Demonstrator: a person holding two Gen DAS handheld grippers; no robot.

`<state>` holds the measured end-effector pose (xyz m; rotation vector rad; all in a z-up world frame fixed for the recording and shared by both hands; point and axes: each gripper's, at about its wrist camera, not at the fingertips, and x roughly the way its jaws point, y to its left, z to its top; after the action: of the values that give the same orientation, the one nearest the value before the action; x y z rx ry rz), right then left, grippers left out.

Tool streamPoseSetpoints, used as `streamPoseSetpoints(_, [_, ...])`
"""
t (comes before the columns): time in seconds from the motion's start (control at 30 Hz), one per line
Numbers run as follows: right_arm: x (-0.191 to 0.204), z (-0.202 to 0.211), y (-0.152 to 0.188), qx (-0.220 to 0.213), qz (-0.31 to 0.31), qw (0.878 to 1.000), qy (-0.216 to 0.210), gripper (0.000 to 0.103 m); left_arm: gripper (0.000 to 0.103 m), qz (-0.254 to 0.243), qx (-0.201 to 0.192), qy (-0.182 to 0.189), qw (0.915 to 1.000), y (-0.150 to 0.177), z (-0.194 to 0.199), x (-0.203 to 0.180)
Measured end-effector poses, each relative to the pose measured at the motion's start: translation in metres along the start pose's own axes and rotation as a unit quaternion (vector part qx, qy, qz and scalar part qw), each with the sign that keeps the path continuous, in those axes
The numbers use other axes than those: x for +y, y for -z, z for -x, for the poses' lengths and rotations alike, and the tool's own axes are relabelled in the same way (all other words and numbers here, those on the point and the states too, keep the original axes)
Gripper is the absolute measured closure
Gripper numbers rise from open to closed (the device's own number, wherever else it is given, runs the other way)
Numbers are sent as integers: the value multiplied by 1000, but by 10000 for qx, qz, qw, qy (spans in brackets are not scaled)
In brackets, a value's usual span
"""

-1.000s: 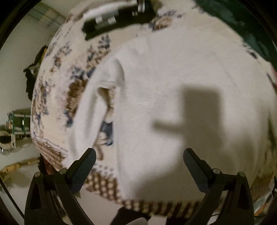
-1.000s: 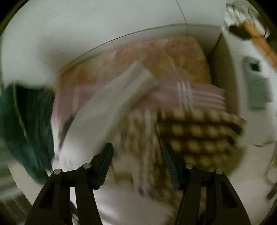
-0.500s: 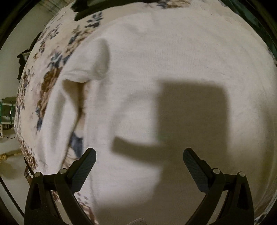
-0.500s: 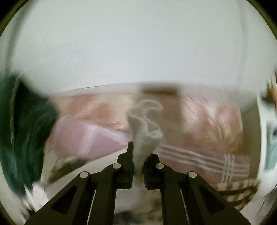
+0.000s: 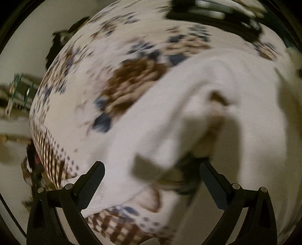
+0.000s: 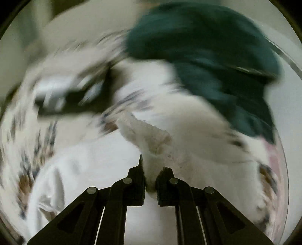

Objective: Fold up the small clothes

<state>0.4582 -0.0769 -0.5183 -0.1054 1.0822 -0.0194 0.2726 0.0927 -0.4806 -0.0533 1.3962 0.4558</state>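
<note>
A white garment point(image 5: 217, 116) lies on a floral bedspread point(image 5: 117, 71), with part of it lifted into a raised fold. My left gripper point(image 5: 151, 181) is open just above the garment's near edge, holding nothing. My right gripper point(image 6: 150, 179) is shut on a bunched edge of the white garment point(image 6: 149, 139) and holds it up over the bed. The right wrist view is heavily blurred.
A dark green garment point(image 6: 217, 60) lies at the upper right of the right wrist view. A black and silver object point(image 6: 71, 94) rests on the bedspread at the left there; it also shows in the left wrist view point(image 5: 211, 15). The bed's checked border point(image 5: 49, 150) drops off at the left.
My right gripper closed on the white garment's edge and swung it over the bed. My left gripper pulled back from the cloth; part of the garment has risen into a fold.
</note>
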Motion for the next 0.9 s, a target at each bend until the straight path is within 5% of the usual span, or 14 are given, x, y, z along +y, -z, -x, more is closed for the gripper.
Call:
streamPoseSetpoints(0.1, [95,-42,22,282,759,9966,165,94,0,386,230,71,9990,11,-13,37])
streamPoseSetpoints(0.2, [142,-64,39,497,1138,9922,134,94,0,760,541,239,9953,23,-24,69])
streamPoseSetpoints(0.27, [141,-70,48,967,1180,9879,-270,81,0,1166,802,525,9885,36,-31,96])
streamPoseSetpoints(0.37, [109,-55,56,1217,602,9859,-977,51,0,2049,1092,1268,9644,62,-39,139])
streamPoseSetpoints(0.43, [75,-37,69,1214,262,9867,-1048,39,0,2897,1318,2009,9265,83,-53,166])
streamPoseSetpoints(0.5, [40,-25,88,1379,-39,9860,-938,39,0,3899,1564,2750,8648,107,-79,186])
streamPoseSetpoints(0.57, [13,-3,113,1631,-242,9834,-752,39,0,4556,1652,3110,8176,118,-103,193])
streamPoseSetpoints(0.67, [-25,4,139,1962,-430,9785,-463,38,9,5339,1533,3160,7691,126,-133,203])
streamPoseSetpoints(0.73, [-41,0,155,2133,-592,9748,-295,38,50,5976,1491,2916,7319,138,-141,215])
streamPoseSetpoints(0.77, [-48,-1,159,2174,-683,9734,-225,38,62,6149,1452,2802,7227,141,-139,219])
streamPoseSetpoints(0.8, [-54,-2,163,2179,-772,9728,-166,38,87,6213,1357,2679,7238,144,-133,222])
streamPoseSetpoints(0.9, [-66,-2,170,2066,-894,9743,44,38,91,5815,773,2264,7776,127,-99,230])
